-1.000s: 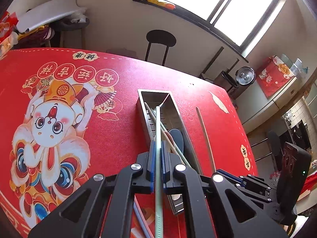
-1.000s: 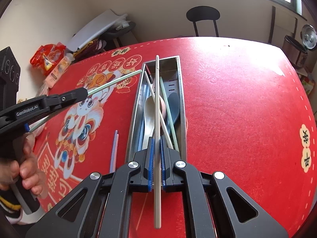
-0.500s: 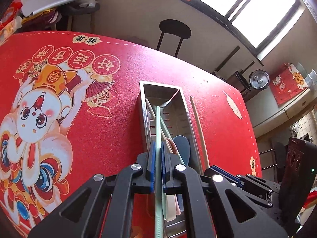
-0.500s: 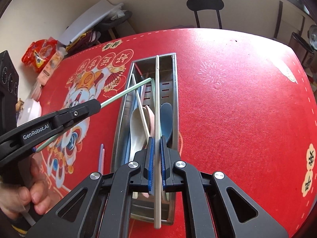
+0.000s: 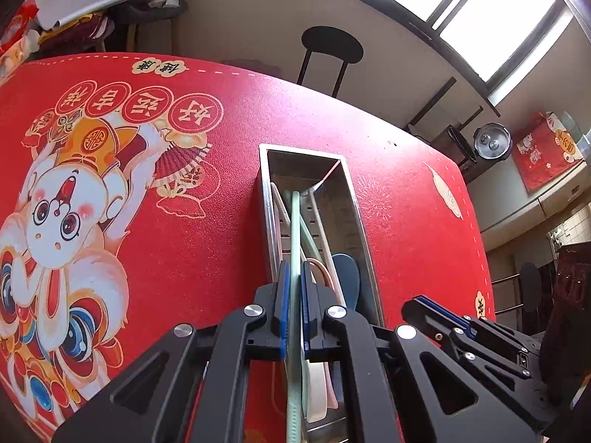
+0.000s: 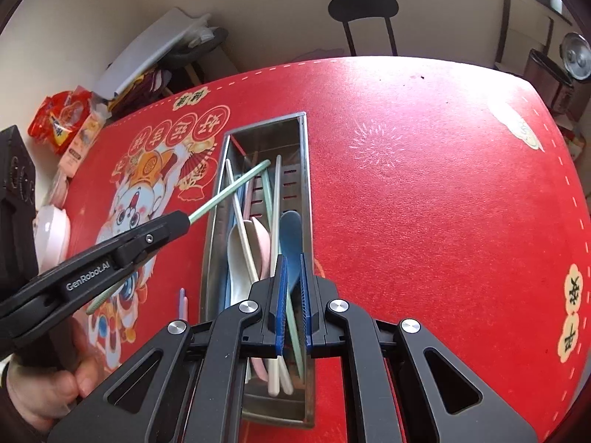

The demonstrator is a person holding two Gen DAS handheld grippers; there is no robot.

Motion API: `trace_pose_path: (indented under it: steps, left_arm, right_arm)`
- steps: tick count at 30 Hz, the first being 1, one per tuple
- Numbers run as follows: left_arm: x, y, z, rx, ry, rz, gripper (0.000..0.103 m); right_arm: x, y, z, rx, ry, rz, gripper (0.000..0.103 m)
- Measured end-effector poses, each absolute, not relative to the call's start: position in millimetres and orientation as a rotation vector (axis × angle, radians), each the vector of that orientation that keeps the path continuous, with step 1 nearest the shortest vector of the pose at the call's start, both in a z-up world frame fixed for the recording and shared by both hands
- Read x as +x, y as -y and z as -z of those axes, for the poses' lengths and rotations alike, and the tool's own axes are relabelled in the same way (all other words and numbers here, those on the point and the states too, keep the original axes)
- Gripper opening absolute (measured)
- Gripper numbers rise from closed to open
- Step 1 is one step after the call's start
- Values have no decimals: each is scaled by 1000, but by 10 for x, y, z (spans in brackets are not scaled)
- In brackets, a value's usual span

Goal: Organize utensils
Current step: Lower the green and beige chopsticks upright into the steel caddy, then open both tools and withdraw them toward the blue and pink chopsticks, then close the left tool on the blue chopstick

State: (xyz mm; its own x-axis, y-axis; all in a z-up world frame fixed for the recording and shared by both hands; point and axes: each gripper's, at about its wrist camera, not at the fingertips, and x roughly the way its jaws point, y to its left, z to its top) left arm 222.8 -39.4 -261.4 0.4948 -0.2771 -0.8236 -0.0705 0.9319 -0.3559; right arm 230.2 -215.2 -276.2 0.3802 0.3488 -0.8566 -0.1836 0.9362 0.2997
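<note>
Left wrist: left hand-held gripper (image 5: 292,313) clamps green chopstick (image 5: 294,243) above tray (image 5: 364,229); right hand-held gripper (image 6: 291,304) parted, empty (just released?). Next: lower, release.

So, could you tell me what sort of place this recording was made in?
Most likely a home dining room: a round table under a red festive tablecloth, a black chair against the wall, and a pressure cooker nearby.
</note>
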Motion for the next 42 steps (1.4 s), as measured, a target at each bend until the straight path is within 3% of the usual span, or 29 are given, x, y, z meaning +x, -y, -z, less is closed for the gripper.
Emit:
trace_pose_path:
  steps: [6,7,8,10,20,29,42]
  left_arm:
    - [2241,516,2721,-419,-1098,195,7]
    - [2243,552,2732,-426,-1105,224,15]
    - [2239,590,2729,-429,-1109,257,33]
    - [2218,614,2676,-443,-1087,313,48]
    - [2037,64,2355,-381,-994,216,69]
    - [1523,-386,2545,-274,-1034,165,72]
    - [859,-10,3150,-80,-1175,237,78]
  right_arm:
    - [2153,2343,2676,240,-1115,-319,8]
    - [2125,2367,2666,247,-1113,-314,8]
    - [2100,2378,2655,251,-1111,-310,8]
    - [2043,2400,2647,254,-1110,-304,8]
    - [1708,2313,2669,262,-1112,-313,8]
    - [1290,2119,2728,241,-1127,-364,8]
    - [902,2001,3004,231,-1193,-324,8]
